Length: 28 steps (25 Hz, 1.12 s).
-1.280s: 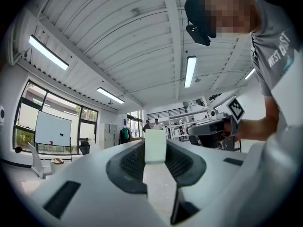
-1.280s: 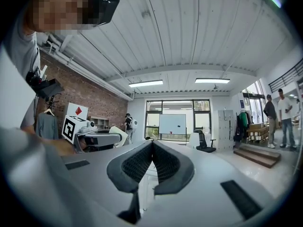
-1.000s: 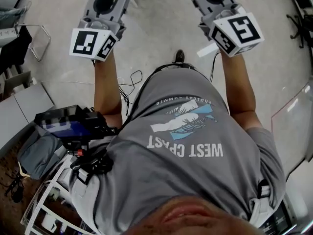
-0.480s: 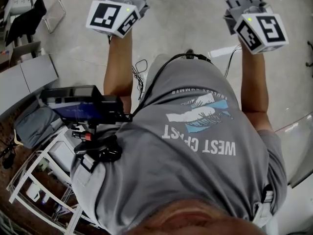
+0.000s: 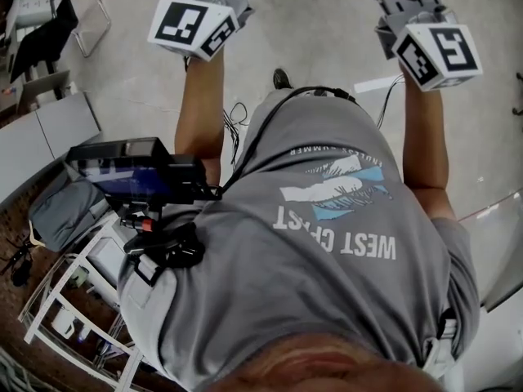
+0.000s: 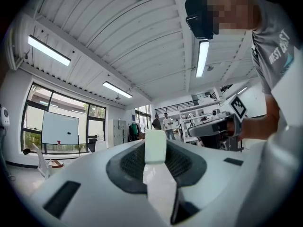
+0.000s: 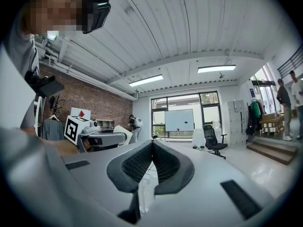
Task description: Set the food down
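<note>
Both grippers are held up in front of the person's chest, above the floor. In the head view only their marker cubes show, the left (image 5: 194,24) and the right (image 5: 437,51); the jaw tips lie beyond the top edge. In the left gripper view my left gripper (image 6: 155,148) is shut on a pale, block-shaped piece of food (image 6: 155,144) that stands up between the jaws with a white strip under it. My right gripper (image 7: 152,145) has its jaw tips touching and nothing between them. No table or surface lies near either gripper.
A white wire rack (image 5: 78,309), a grey bag (image 5: 59,215) and cables (image 5: 233,121) lie on the floor at the person's left. A black device (image 5: 135,170) hangs at the waist. Farther off are an office chair (image 7: 213,143), steps (image 7: 270,150) and standing people (image 6: 166,123).
Over the last second both marker cubes have moved up and a little to the right in the head view. The left gripper's hold on the food looks unchanged.
</note>
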Tool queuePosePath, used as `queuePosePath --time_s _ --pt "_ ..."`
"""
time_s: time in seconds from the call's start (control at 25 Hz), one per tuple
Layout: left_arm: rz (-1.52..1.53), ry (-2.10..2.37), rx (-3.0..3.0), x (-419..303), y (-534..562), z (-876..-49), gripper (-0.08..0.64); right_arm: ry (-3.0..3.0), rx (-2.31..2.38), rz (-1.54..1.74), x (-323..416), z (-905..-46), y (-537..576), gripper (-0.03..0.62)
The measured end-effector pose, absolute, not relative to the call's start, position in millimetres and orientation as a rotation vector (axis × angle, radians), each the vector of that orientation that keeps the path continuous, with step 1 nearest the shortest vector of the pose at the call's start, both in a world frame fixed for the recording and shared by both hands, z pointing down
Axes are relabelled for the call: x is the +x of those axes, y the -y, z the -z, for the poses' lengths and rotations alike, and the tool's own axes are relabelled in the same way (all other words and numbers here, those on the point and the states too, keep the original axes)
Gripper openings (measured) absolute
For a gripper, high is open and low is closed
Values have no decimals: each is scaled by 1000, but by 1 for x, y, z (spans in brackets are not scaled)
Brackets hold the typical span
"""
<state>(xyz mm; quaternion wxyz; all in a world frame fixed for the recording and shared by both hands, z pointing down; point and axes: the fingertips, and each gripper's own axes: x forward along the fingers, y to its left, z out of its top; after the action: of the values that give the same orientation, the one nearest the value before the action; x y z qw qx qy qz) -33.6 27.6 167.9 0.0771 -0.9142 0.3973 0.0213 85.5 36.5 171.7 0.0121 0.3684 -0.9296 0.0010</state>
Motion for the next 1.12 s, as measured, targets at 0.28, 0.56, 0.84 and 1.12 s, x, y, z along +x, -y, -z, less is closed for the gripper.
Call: queuePosePath --time_s 0.28,0.56,0.84,1.12 --pt "-66 -1130 -2763 -71 15 -195 103 2879 1219 17 50 -197 4 8" --pt "-85 -1117 -2785 -93 168 -223 103 2853 1215 -8 23 -229 155 8" --pt "-90 -1092 -2814 -88 177 -230 103 2823 1243 -17 30 -234 160 8" --pt "-90 -1155 -2794 -73 209 -189 103 2840 1168 -28 43 -194 194 8"
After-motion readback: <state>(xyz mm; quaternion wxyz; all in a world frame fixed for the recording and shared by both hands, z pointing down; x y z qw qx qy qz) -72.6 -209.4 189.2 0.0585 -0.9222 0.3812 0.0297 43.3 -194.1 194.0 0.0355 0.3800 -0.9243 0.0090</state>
